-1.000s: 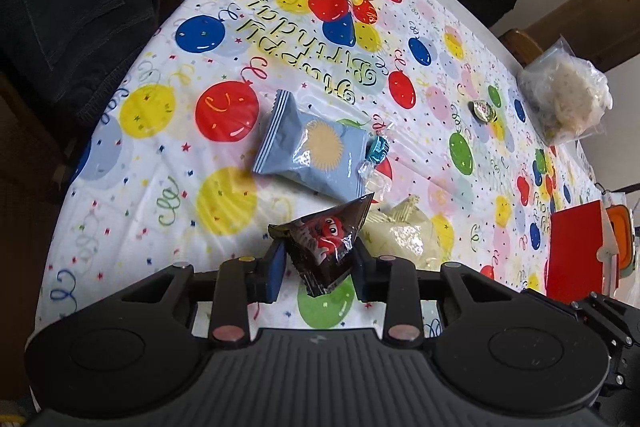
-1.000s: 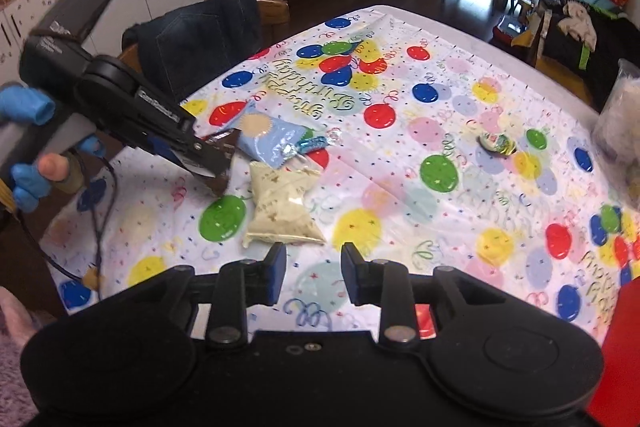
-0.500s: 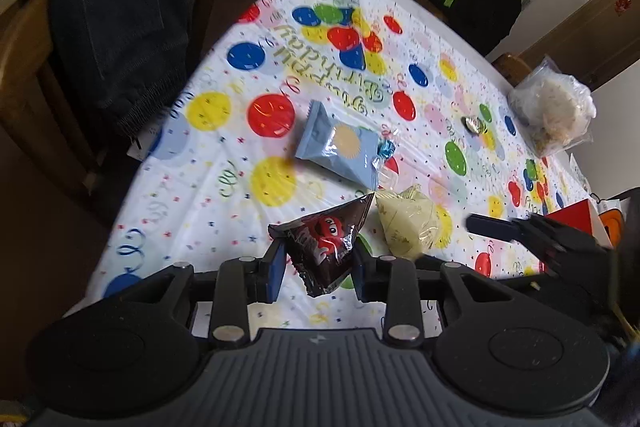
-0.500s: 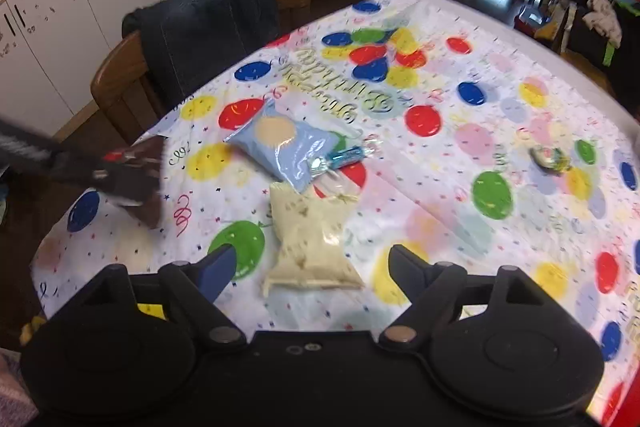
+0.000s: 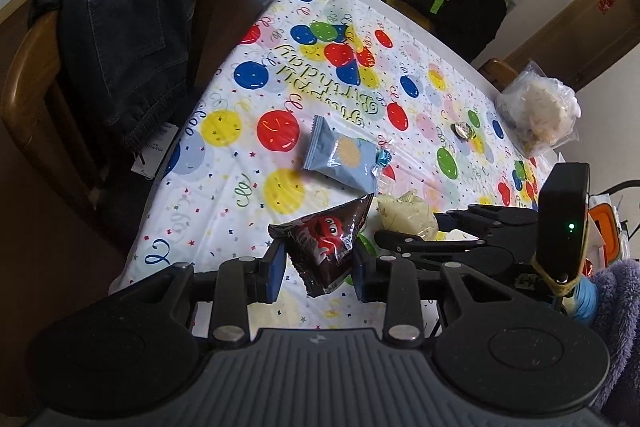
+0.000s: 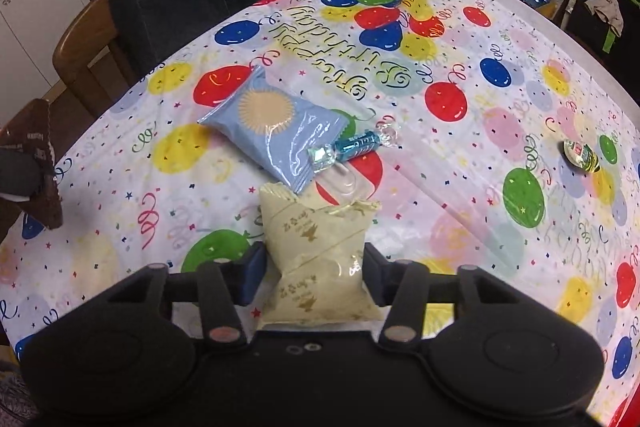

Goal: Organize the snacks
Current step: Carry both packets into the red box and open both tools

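A counter (image 6: pixel 500 195) covered by a white plastic birthday cloth printed with coloured balloons fills both views; a wooden chair draped with a dark denim garment (image 5: pixel 120 39) stands at its far edge. A clear crinkled bag of pale puffed snacks (image 5: pixel 538 115) sits near the counter's other side.

Among the loose snacks, a light-blue foil packet bearing a tan sunburst disc (image 6: pixel 272 131) lies flat near the middle, with a small blue twist-wrapped candy (image 6: pixel 352 147) resting on its corner. Just beside it lies a pale-yellow plastic pouch with gold print (image 6: pixel 316 251). A small round green-and-yellow capped item (image 6: pixel 580 155) lies well apart.

The left claw (image 5: pixel 318 267) is clamped on a dark-brown chocolate-candy packet with a red character (image 5: pixel 326 239), held clear of the cloth by its lower part. The right claw (image 6: pixel 314 275) straddles the yellow pouch, its jaws closing, with the pads close against the pouch's sides; whether they press yet cannot be told.

Risks, as judged: the pouch is slick and puffed, so a closure on its lower end may squeeze it out of the jaws or let it sag and slip when lifted. Its upper edge lies against the blue packet, which could drag along and roll the candy off. The two claws work close together and could collide.
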